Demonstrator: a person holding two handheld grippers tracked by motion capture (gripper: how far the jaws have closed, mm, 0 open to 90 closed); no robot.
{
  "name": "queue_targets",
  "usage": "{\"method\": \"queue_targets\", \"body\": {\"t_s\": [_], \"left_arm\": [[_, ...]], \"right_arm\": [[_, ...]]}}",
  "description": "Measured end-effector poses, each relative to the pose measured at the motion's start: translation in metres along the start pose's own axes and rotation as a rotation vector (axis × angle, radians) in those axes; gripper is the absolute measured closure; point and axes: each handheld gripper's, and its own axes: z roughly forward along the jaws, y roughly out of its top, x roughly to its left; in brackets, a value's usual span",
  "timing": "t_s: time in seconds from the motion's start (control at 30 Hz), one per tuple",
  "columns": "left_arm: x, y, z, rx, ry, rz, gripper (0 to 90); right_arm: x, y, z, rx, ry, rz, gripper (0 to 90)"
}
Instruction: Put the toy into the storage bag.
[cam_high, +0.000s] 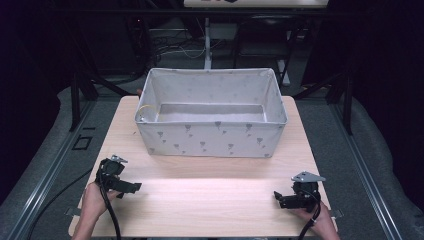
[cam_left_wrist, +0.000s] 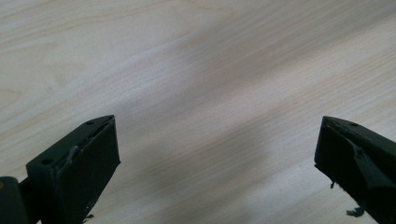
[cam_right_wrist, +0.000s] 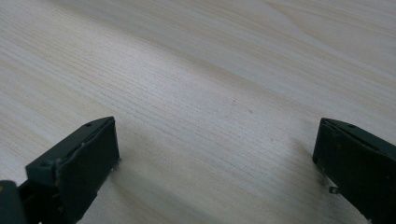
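Two grippers: both rest low on the wood and hold nothing, so it looks like no job has begun.
Table (cam_high: 210, 185): the biggest thing here, pale wood. The near half is bare, so the hands have room to work.
Box (cam_high: 210, 137): a big soft cloth box, grey-white with small dark shapes on it. It sits at 12 o'clock on the table, well apart from both grippers. Its top is open, so things could go in or come out from above. I think it is the thing to be worked on.
Inside the box: it looks mostly bare. A thin yellow bit (cam_high: 144, 109) shows by the wall at 9 o'clock. I cannot tell what it is.
Left gripper (cam_high: 131, 187): at 8 o'clock on the table, held in a hand, pointing toward the middle. In the left gripper view the jaws stand wide apart with just wood between them.
Right gripper (cam_high: 278, 197): at 4 o'clock, held in the other hand, also pointing toward the middle. In the right gripper view the jaws are wide too, with nothing between them.
Why open: wide jaws are ready to grab.
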Motion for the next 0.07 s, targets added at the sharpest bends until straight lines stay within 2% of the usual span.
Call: {"method": "queue_targets", "body": {"t_s": [0.07], "left_arm": [[-0.0001,-0.0017,0.0012,0.006,-0.018,-0.017,0.1]], "right_arm": [[0.0000,0.0000,0.0000,0.000,0.000,0.000,0.0]]}}
